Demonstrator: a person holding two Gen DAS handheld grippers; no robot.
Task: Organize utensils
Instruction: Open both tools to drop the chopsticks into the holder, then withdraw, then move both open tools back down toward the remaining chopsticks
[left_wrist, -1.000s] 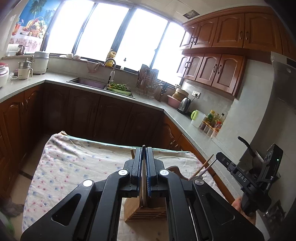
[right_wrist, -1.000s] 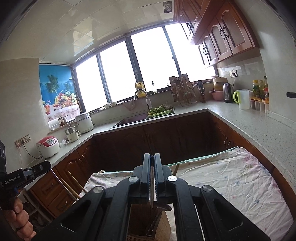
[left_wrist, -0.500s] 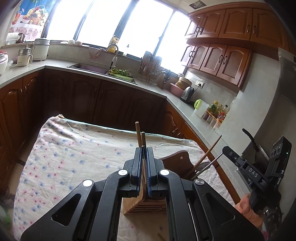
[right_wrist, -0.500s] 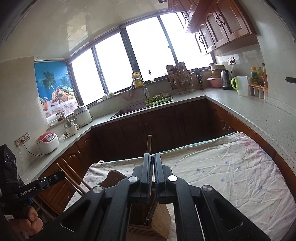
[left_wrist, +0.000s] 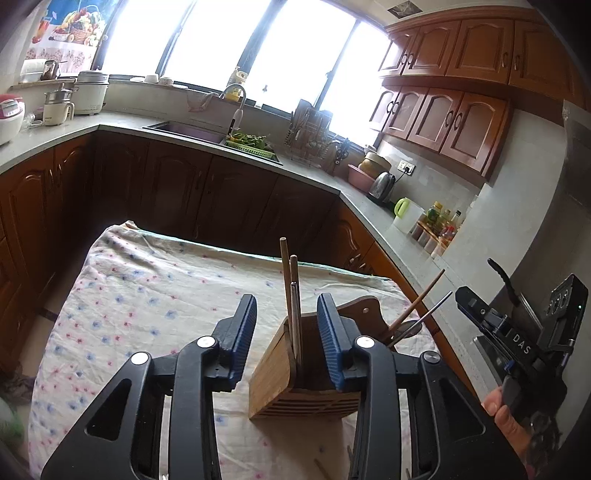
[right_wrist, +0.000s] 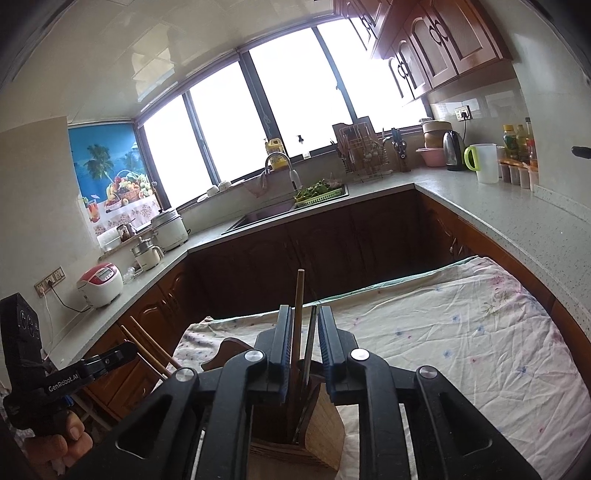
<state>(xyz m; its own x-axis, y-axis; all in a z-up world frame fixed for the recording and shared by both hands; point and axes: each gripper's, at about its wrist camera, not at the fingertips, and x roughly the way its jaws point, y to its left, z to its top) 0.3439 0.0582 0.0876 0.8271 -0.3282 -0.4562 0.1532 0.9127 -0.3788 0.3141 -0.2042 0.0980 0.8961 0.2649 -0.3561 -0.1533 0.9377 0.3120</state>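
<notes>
Now both grippers have just let go over the wooden holder (left_wrist: 295, 373) standing on the flowered cloth (left_wrist: 140, 295) that covers the table. A second ago each pair of jaws was pinched tight on its sticks; the left gripper (left_wrist: 286, 332) now stands well apart, with two wooden chopsticks (left_wrist: 285, 280) and a thin metal one rising free between the jaws, touching neither pad as far as the left view shows. The right gripper (right_wrist: 303, 343) has parted less: a wooden chopstick (right_wrist: 298, 317) and a darker metal one (right_wrist: 310, 339) stand in its narrow gap, close to the pads, and it seems to grip neither. From the left view, the right-hand pair (left_wrist: 417, 306) leans out of the far side of the holder. The lower ends all sit down inside the holder, so this drop looks finished for both hands. Next comes drawing both tools back without knocking the upright sticks, then fetching whatever remains; a small stick lies on the cloth near the bottom edge.
</notes>
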